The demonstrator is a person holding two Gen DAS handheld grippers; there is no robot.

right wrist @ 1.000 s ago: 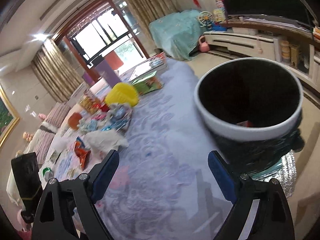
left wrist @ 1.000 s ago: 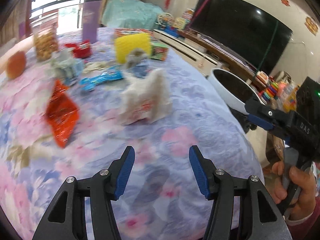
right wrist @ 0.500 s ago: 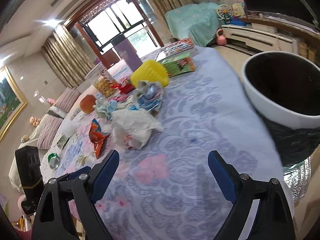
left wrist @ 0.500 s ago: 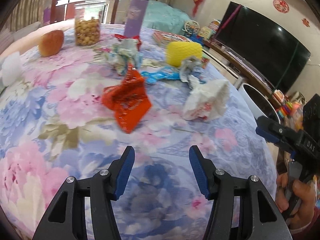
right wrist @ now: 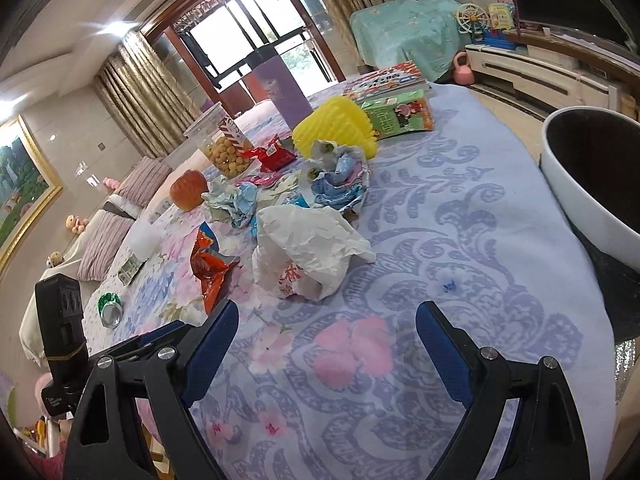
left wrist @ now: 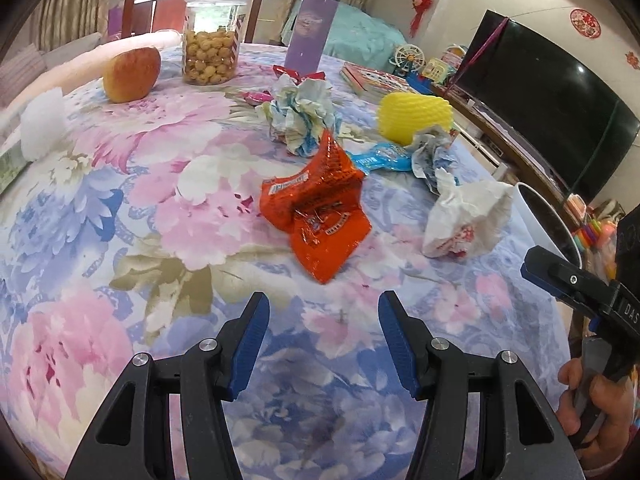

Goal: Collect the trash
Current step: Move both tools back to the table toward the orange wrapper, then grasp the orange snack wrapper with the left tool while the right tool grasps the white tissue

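- Left gripper [left wrist: 323,312]: two black plastic arms with ribbed blue pads, spread about half apart with nothing between them, hanging over the floral tablecloth [left wrist: 120,240].
- Right gripper [right wrist: 326,326]: same build, jaws spread wide and empty, over the pale blue patterned side of the cloth.
- Red foil wrapper [left wrist: 320,216]: glossy, creased and folded to a point, lying just ahead of the left gripper's pads, apart from them.
- White paper wad [right wrist: 308,248]: matte, crumpled, with a red print on its underside; it lies just ahead of the right gripper and beside the red wrapper.
- Blue-and-white crumpled wrappers [left wrist: 304,116] and a flat blue packet [left wrist: 380,158] lie farther back, near a ribbed yellow dome-shaped object [left wrist: 416,116].
- Beyond these stand a clear plastic jar of round snacks [left wrist: 210,56], an apple [left wrist: 132,68] and a tall purple cylinder [left wrist: 312,28].
- White bin [right wrist: 592,184]: smooth round rim, dark inside, standing beside the table edge at the right gripper's right.
- Change from a second ago: in the left view the red wrapper has moved from the left edge to the centre. In the right view the bin has slid from the centre to the right edge, and the white wad now sits between the finger lines. Both jaw gaps are unchanged.
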